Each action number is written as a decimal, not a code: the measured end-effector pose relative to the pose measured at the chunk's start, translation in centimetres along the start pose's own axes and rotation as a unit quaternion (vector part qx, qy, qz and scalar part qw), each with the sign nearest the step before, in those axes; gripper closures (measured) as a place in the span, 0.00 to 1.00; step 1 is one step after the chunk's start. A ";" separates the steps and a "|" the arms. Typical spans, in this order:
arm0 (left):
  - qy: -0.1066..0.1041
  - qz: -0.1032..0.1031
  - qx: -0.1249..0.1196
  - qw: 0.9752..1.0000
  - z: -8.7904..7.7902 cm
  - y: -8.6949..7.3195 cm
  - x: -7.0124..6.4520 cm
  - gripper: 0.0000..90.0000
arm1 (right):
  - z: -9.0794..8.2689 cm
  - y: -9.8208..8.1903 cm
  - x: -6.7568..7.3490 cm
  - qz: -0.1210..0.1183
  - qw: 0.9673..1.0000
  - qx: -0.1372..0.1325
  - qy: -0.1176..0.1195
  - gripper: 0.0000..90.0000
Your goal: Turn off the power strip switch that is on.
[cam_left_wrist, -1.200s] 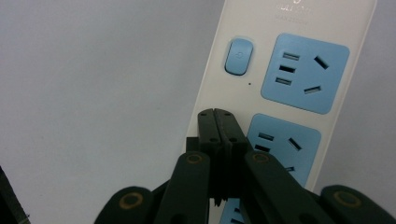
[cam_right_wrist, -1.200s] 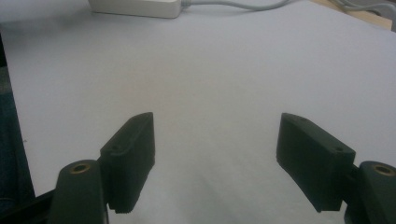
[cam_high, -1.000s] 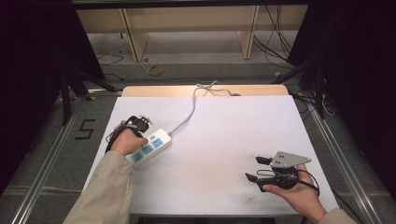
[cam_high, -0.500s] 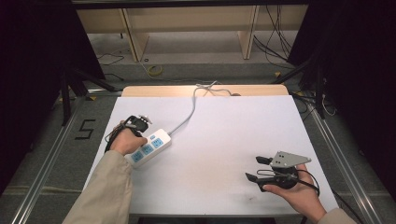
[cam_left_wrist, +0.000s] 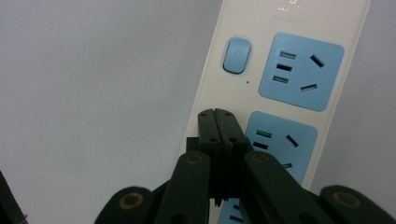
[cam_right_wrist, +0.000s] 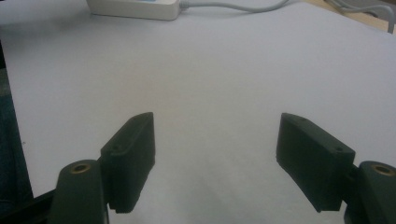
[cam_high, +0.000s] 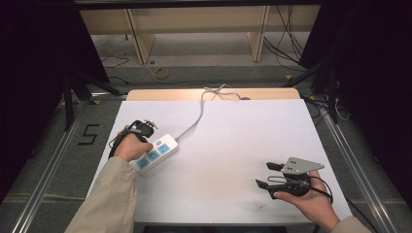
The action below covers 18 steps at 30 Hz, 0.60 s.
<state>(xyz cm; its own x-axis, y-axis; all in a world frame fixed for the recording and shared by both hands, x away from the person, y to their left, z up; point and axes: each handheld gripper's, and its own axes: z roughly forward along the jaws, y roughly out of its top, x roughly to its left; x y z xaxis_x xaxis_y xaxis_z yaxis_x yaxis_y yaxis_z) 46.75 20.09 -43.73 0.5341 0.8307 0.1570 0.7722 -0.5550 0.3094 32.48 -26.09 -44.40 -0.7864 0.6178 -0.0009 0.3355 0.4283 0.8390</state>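
Note:
A white power strip (cam_high: 156, 149) with blue sockets lies at the table's left, and its grey cable (cam_high: 197, 116) runs to the far edge. My left gripper (cam_high: 144, 135) is held over the strip's near-left end. In the left gripper view that gripper (cam_left_wrist: 217, 115) is shut with nothing between the jaws. Its tips hang over the strip (cam_left_wrist: 289, 28) at its long edge, just short of the blue power button (cam_left_wrist: 237, 55). Whether they touch the strip I cannot tell. My right gripper (cam_high: 266, 174) sits low at the near right, open and holding nothing (cam_right_wrist: 215, 120).
The white table top (cam_high: 233, 141) spreads between the two hands. In the right gripper view the power strip (cam_right_wrist: 135, 8) and its cable (cam_right_wrist: 233, 5) lie far ahead. Wooden shelving legs (cam_high: 136, 34) and loose cables (cam_high: 284, 43) are on the floor beyond the table.

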 end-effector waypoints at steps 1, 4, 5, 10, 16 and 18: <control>-0.001 -0.001 0.000 1.000 0.0 0.0 0.0 1.00 | 0.0 0.0 0.0 0.000 1.000 0.000 0.000 0.32; -0.002 -0.001 0.000 1.000 -0.1 0.0 0.1 1.00 | 0.0 0.0 0.0 0.000 1.000 0.000 0.000 0.32; -0.002 -0.007 -0.006 1.000 -0.2 -0.1 0.0 1.00 | 0.0 0.0 0.0 0.000 1.000 0.000 0.000 0.32; -0.015 -0.009 -0.014 1.000 -0.4 -0.1 0.1 1.00 | -0.1 0.0 0.0 0.000 1.000 0.000 0.000 0.32; -0.014 -0.017 -0.040 0.999 -0.8 -0.1 0.2 1.00 | -0.1 0.0 0.0 0.003 1.000 0.000 0.000 0.32; -0.012 -0.019 -0.045 0.999 -1.0 -0.1 0.2 1.00 | -0.1 0.0 0.0 0.001 1.000 -0.001 0.000 0.32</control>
<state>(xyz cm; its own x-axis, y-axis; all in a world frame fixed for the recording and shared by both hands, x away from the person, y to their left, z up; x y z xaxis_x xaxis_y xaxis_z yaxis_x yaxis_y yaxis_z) 46.43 20.36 -42.79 0.5147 0.8488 0.1211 0.7582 -0.5165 0.3980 32.47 -26.18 -44.34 -0.7857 0.6186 0.0006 0.3357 0.4255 0.8404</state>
